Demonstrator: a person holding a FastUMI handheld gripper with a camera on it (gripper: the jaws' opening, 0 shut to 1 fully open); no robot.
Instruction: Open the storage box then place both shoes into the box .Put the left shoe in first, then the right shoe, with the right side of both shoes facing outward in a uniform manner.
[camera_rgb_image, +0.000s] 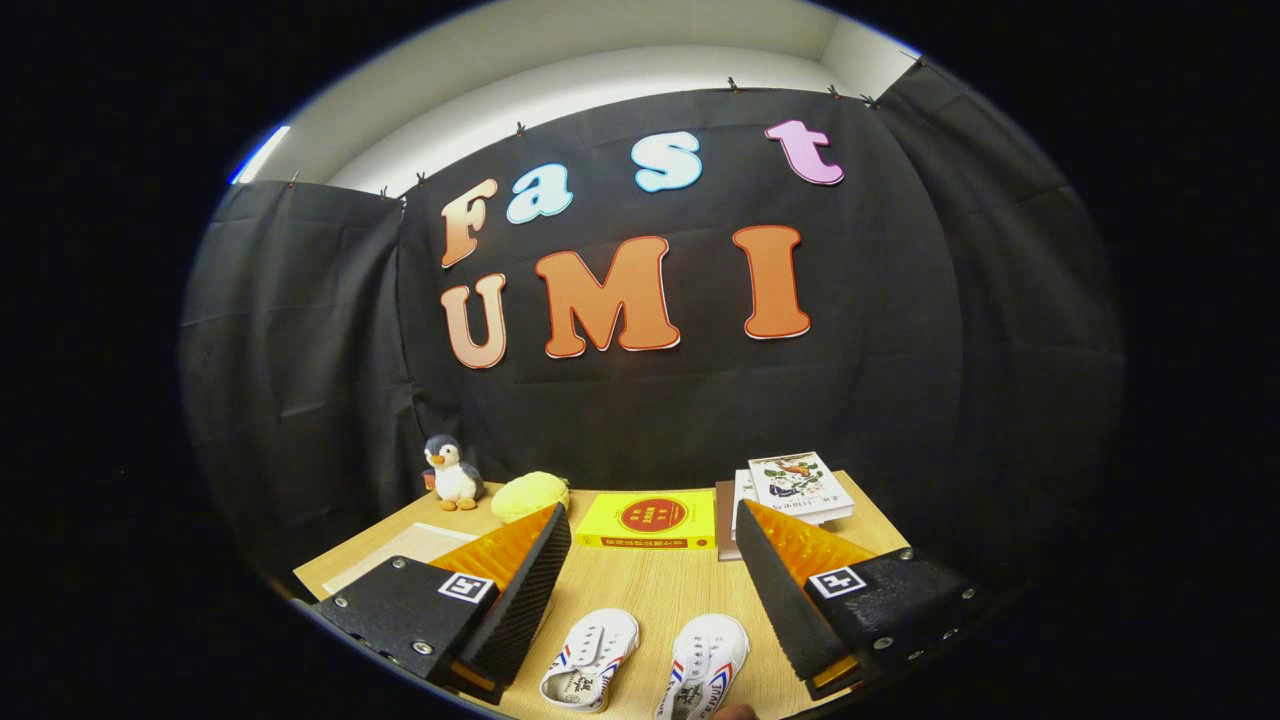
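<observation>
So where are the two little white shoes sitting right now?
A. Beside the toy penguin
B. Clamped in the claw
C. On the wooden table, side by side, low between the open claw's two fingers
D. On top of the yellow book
C. The two white shoes lie side by side on the wooden table, low in the gap of the open claw, nearer than the yellow book and far from the toy penguin.

The table (650, 590) is light wood. On it lie two white shoes (590, 660) side by side, a yellow book (650, 520), a stack of books (795, 490), a yellow soft thing (528, 494), a toy penguin (452, 474) and a pale sheet (400, 550).
</observation>
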